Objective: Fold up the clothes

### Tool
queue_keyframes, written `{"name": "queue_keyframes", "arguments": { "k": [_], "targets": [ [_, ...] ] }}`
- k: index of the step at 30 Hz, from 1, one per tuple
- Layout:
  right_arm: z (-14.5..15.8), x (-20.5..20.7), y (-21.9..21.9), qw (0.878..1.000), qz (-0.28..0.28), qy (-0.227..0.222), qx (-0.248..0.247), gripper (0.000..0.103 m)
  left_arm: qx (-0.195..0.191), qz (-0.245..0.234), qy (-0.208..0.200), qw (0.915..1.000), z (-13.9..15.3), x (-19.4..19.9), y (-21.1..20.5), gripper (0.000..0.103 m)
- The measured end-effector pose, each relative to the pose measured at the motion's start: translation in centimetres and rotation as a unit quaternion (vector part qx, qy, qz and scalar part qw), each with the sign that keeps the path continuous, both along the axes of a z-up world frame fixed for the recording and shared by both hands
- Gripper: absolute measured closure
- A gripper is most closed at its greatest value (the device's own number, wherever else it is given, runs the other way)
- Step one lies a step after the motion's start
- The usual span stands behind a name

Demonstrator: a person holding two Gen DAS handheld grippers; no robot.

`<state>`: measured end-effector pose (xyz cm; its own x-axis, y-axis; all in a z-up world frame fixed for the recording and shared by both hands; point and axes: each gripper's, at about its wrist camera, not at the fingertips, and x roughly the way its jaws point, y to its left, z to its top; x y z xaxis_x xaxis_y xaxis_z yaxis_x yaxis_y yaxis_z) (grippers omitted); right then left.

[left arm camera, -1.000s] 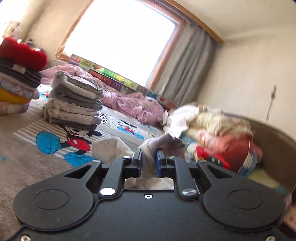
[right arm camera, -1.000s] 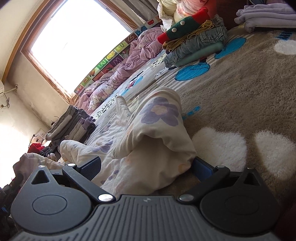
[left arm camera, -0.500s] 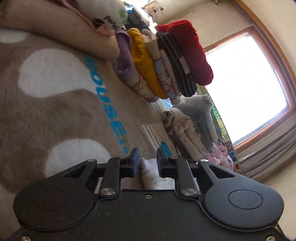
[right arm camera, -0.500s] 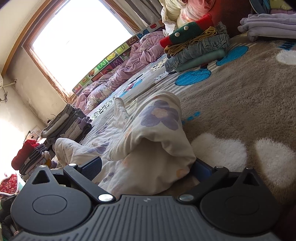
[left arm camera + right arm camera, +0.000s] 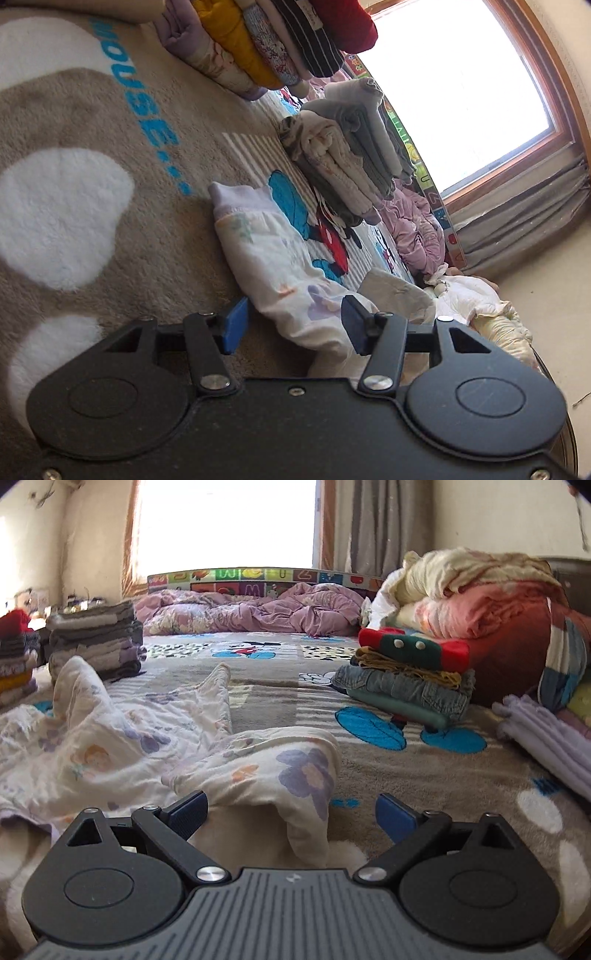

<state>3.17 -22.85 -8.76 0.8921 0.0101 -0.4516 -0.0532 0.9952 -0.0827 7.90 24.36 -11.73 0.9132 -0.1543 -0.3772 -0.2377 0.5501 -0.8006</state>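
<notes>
Here, left tongs [image 5: 293,325] opening astride floral garment [image 5: 273,262], seemingly untouched, right tongs [image 5: 291,810] wide, closing slightly.

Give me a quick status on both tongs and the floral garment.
Left tongs opening, floral garment between the pads, not pinched. Right tongs wide, closing slightly, a fold of the garment between them, ungripped. Garment lies crumpled on the carpet; nothing blocking.

Three stacks of folded clothes: one at the left edge [image 5: 16,664], one beside it [image 5: 96,642], one at right [image 5: 406,675]. One unfolded floral garment [image 5: 147,746]. Two tools, left [image 5: 293,325] and right [image 5: 290,812].
</notes>
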Motion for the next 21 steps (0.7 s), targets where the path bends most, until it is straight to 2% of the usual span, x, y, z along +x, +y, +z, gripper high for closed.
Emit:
{"name": "queue_keyframes", "arguments": {
  "k": [2,3,4,5,6,7,8,9,11,12,13,15,17,18,20,21],
  "targets": [
    [-0.3,0.4,1.9,0.997,0.03,-0.007,-0.078,0.007,0.006,-0.001,0.002,1.0,0.1,1.0,-0.4,0.05],
    [-0.4,0.7,2.3,0.995,0.038,-0.008,-0.088,0.009,0.018,-0.001,0.004,0.9998,0.1,1.4,-0.7,0.051],
    [-0.4,1.1,2.7,0.994,0.046,-0.008,-0.096,0.024,0.03,-0.001,0.005,0.9995,0.2,1.8,-0.9,0.051],
    [-0.4,1.4,3.1,0.993,0.054,-0.009,-0.104,0.043,0.042,-0.001,0.006,0.9991,0.2,2.2,-1.2,0.057],
    [-0.2,1.9,2.3,0.997,0.043,-0.002,-0.064,0.045,0.055,-0.001,0.007,0.9985,0.3,2.6,-1.5,0.062],
    [0.0,2.3,1.0,1.0,0.022,-0.002,-0.004,0.046,0.073,-0.002,0.007,0.9973,0.4,2.9,-1.7,0.072],
    [-0.1,2.4,-1.1,0.997,-0.006,-0.007,0.076,0.048,0.101,-0.001,0.004,0.9949,0.8,3.1,-2.0,0.08],
    [-0.3,2.5,-3.2,0.987,-0.035,-0.012,0.158,0.048,0.129,0.001,0.0,0.9916,1.2,3.3,-2.3,0.083],
    [-1.2,2.5,-7.4,0.948,-0.096,-0.018,0.303,0.048,0.177,0.008,-0.01,0.9842,1.9,3.3,-2.7,0.091],
    [-2.2,2.5,-9.3,0.927,-0.126,-0.014,0.353,0.048,0.204,0.019,-0.019,0.9786,2.5,3.1,-2.7,0.092],
    [-3.0,2.3,-10.7,0.912,-0.15,-0.009,0.383,0.048,0.231,0.029,-0.027,0.9721,3.1,2.9,-2.6,0.092],
    [-4.4,1.7,-12.7,0.89,-0.173,-0.007,0.422,0.054,0.231,0.037,-0.025,0.9719,3.2,2.6,-1.8,0.092],
    [-5.4,0.9,-13.3,0.875,-0.165,-0.016,0.455,0.053,0.205,0.038,0.001,0.9779,2.3,3.0,-1.0,0.089],
    [-5.4,0.5,-13.2,0.872,-0.162,-0.02,0.461,0.049,0.192,0.039,0.014,0.9805,1.9,3.2,-0.7,0.085],
    [-5.5,-0.2,-12.5,0.866,-0.157,-0.024,0.473,0.033,0.151,0.04,0.022,0.9874,1.5,2.8,-0.3,0.052],
    [-5.3,-0.6,-11.8,0.867,-0.15,-0.023,0.475,0.03,0.118,0.032,0.02,0.9922,1.2,2.6,-0.1,0.052]
  ]
}}
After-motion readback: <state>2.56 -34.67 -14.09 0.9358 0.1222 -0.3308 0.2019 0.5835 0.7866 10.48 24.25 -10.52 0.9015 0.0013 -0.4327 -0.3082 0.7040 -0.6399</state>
